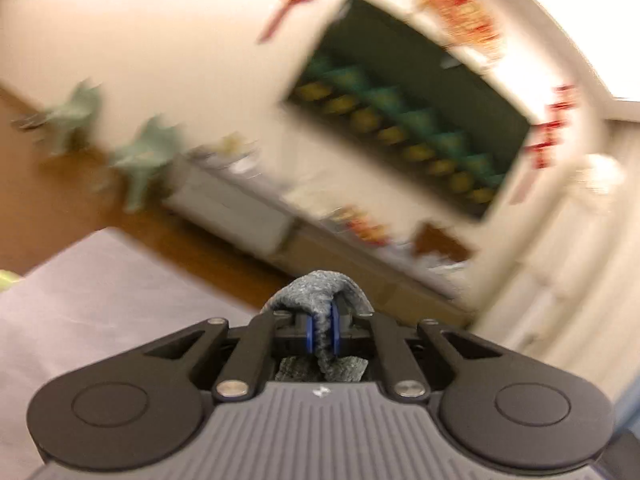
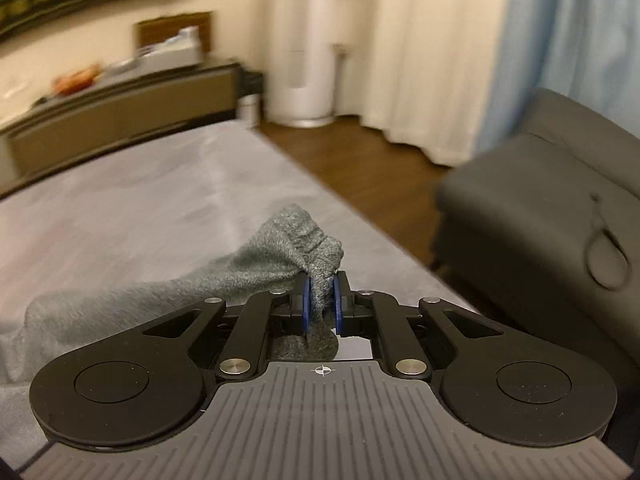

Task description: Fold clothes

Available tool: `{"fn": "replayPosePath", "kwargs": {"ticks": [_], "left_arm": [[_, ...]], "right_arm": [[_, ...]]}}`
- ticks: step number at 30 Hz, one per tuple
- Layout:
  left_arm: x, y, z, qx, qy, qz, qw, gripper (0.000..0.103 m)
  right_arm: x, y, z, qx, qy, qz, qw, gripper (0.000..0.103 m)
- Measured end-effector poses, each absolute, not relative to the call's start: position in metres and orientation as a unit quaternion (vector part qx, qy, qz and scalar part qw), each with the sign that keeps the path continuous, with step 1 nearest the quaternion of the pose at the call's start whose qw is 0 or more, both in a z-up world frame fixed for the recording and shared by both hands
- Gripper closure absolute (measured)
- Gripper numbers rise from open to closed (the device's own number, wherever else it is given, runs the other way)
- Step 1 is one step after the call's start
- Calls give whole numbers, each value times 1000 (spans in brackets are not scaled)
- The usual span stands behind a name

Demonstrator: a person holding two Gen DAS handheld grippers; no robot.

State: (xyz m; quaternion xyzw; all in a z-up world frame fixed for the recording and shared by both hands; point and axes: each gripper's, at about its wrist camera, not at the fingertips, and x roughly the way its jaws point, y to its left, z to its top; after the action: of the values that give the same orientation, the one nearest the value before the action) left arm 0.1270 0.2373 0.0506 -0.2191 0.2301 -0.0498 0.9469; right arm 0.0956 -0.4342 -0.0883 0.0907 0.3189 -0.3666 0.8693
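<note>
Item one: we record a single grey knit garment (image 2: 256, 268), fleecy in texture. In the right wrist view we see it rising from the pale grey cloth-covered surface (image 2: 132, 200) in a ridge to the right gripper (image 2: 321, 300), whose two blue pads (image 2: 306, 300) are pressed in on a gathered, ribbed edge of the fabric; the rest trails down and to the left onto the surface. In the left wrist view we see only a small hump of the same grey knit (image 1: 320, 292), pinched between the blue pads (image 1: 309, 334) of the left gripper (image 1: 322, 334), which is closed to the thickness of the cloth. How much garment hangs below that gripper we cannot tell.

Item two: we count two grippers, each clamped on fabric, neither visible to the other's camera.

Item three, surroundings. Both views share one low sideboard (image 2: 120, 108) with clutter on top and one dark framed picture (image 1: 408, 100) patterned in green and yellow. Only the left view, tilted and blurred, gives us two pale green chairs (image 1: 148, 156) and red and gold wall ornaments (image 1: 460, 20). Only the right view gives us one dark grey sofa (image 2: 540, 200), one white cylindrical appliance (image 2: 304, 60), cream curtains (image 2: 420, 52), a pale blue curtain (image 2: 568, 40) and brown wooden floor (image 2: 360, 160).
</note>
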Motion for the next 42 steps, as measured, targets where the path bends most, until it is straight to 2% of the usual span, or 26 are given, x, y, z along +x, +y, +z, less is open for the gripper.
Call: {"fn": "replayPosePath", "kwargs": {"ticks": [4, 7, 10, 14, 18, 20, 24, 25, 26, 28, 30, 31, 36, 37, 39, 40, 42], "left_arm": [[153, 272, 8, -209, 300, 5, 931, 94], [137, 273, -25, -225, 321, -10, 920, 95], [121, 284, -20, -241, 291, -22, 926, 95], [113, 319, 25, -294, 202, -57, 932, 96], [167, 328, 61, -324, 176, -38, 929, 96], [200, 331, 75, -334, 172, -20, 926, 97], [315, 316, 52, -302, 243, 84, 918, 96], [339, 308, 36, -284, 272, 104, 914, 96], [355, 301, 18, -268, 305, 110, 907, 95], [359, 296, -13, -268, 327, 103, 900, 92], [348, 295, -37, -275, 330, 94, 898, 86], [332, 297, -41, -273, 330, 85, 900, 83], [255, 305, -58, -262, 332, 40, 905, 83], [240, 303, -59, -258, 332, 37, 906, 80], [206, 298, -63, -252, 334, 39, 907, 70], [192, 293, -67, -247, 337, 41, 908, 61], [173, 280, -79, -233, 355, 44, 904, 55]], "right_arm": [[96, -435, -90, 119, 312, -387, 860, 93], [91, -433, -97, 149, 313, -369, 862, 93], [89, -419, -88, 144, 314, -314, 884, 93], [73, -402, -32, 111, 257, -263, 923, 94], [104, -426, 26, 130, 225, -237, 936, 94], [163, -447, 21, 151, 260, -253, 920, 94], [285, -488, 9, 191, 331, -285, 879, 94], [306, -487, -3, 183, 344, -303, 869, 88], [326, -485, -16, 174, 357, -323, 859, 67], [346, -468, -44, 138, 372, -321, 860, 41], [350, -450, -68, 109, 371, -314, 867, 38], [339, -442, -73, 102, 363, -305, 874, 33], [261, -393, -85, 78, 356, -234, 902, 30], [242, -377, -83, 77, 360, -205, 907, 27], [205, -343, -80, 69, 366, -148, 916, 18], [187, -324, -79, 62, 367, -121, 920, 9], [159, -285, -85, 43, 380, -61, 922, 6]]}}
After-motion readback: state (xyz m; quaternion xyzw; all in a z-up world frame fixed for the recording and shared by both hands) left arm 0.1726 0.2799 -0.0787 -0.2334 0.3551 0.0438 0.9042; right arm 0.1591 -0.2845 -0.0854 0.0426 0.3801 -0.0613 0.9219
